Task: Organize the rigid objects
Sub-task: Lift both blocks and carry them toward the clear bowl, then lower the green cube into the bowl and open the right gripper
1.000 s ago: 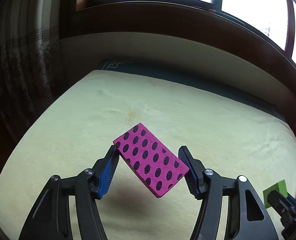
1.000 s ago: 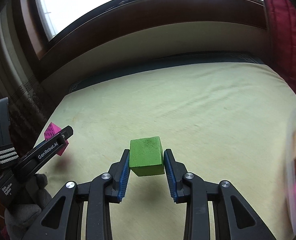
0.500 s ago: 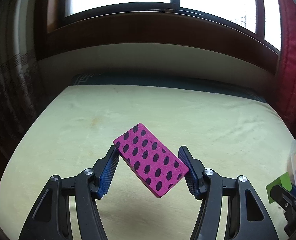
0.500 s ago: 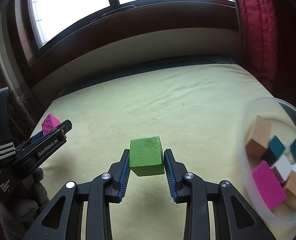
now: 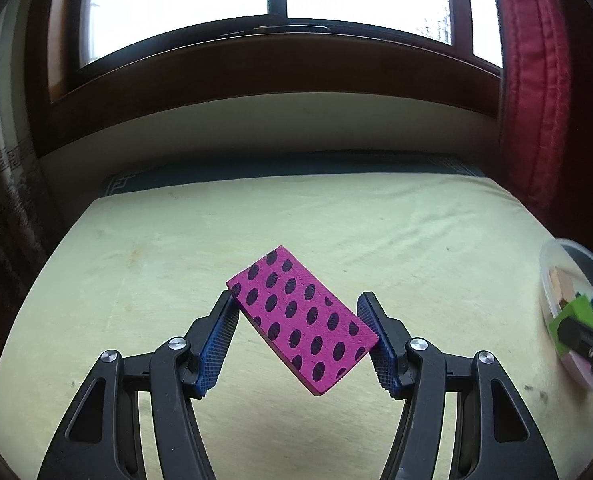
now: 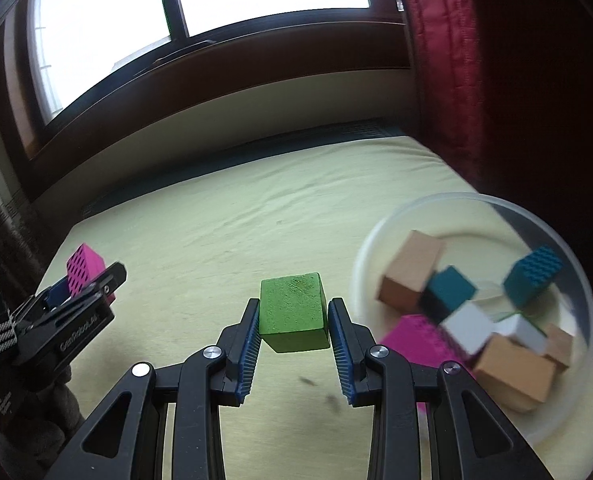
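My left gripper [image 5: 298, 340] is shut on a magenta block with black dots [image 5: 302, 318], held tilted above the pale green tabletop. My right gripper [image 6: 294, 344] is shut on a green cube [image 6: 292, 312], held above the table just left of a clear round bowl [image 6: 380, 236]. The bowl holds several blocks: tan, teal, white and magenta. In the left wrist view the bowl [image 5: 546, 264] and the green cube [image 5: 574, 314] show at the right edge. In the right wrist view the left gripper with the magenta block [image 6: 82, 270] shows at the left.
The pale green cloth-covered table [image 5: 336, 224] runs back to a dark wooden window sill. A red curtain [image 6: 456, 80] hangs at the right, close behind the bowl. A patterned curtain [image 5: 4, 208] hangs at the left.
Both grippers have swung to the right with their blocks. The bowl has come into fuller view beside the right gripper. Both grips are unchanged.
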`<state>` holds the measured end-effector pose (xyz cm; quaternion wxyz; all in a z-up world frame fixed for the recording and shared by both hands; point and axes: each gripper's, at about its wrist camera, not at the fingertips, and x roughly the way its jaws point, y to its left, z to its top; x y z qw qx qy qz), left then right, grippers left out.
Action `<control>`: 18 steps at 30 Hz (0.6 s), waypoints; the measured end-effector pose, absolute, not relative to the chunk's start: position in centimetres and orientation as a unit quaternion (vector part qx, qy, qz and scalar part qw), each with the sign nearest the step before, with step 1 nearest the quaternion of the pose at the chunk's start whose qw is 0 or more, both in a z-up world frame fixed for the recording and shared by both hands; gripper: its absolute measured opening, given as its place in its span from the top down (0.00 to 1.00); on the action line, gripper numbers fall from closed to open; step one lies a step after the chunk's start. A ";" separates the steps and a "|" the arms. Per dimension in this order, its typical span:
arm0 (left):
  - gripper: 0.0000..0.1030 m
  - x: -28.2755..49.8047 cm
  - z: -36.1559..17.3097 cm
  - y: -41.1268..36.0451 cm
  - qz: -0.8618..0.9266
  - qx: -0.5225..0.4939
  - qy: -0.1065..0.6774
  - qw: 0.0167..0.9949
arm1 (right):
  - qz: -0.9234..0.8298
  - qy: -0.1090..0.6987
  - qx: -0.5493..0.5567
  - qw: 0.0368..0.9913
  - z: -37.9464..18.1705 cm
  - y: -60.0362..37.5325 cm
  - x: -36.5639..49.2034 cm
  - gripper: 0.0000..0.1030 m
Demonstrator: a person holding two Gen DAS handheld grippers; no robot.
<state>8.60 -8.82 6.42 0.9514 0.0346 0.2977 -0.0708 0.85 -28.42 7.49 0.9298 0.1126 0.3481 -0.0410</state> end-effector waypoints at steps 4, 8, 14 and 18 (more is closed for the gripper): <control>0.39 8.3 6.4 -9.6 -0.079 0.042 0.297 0.951 | -0.063 0.345 0.118 0.929 7.6 -29.9 0.2 0.66; 0.39 8.3 6.2 -9.9 -0.083 0.048 0.299 0.949 | -0.084 0.341 0.121 0.929 7.8 -31.3 -0.6 0.66; 0.39 8.1 6.3 -10.1 -0.086 0.052 0.298 0.949 | -0.118 0.335 0.136 0.925 7.7 -33.6 -1.5 0.66; 0.39 8.0 6.2 -10.3 -0.094 0.052 0.303 0.947 | -0.134 0.332 0.140 0.923 7.7 -34.9 -2.2 0.66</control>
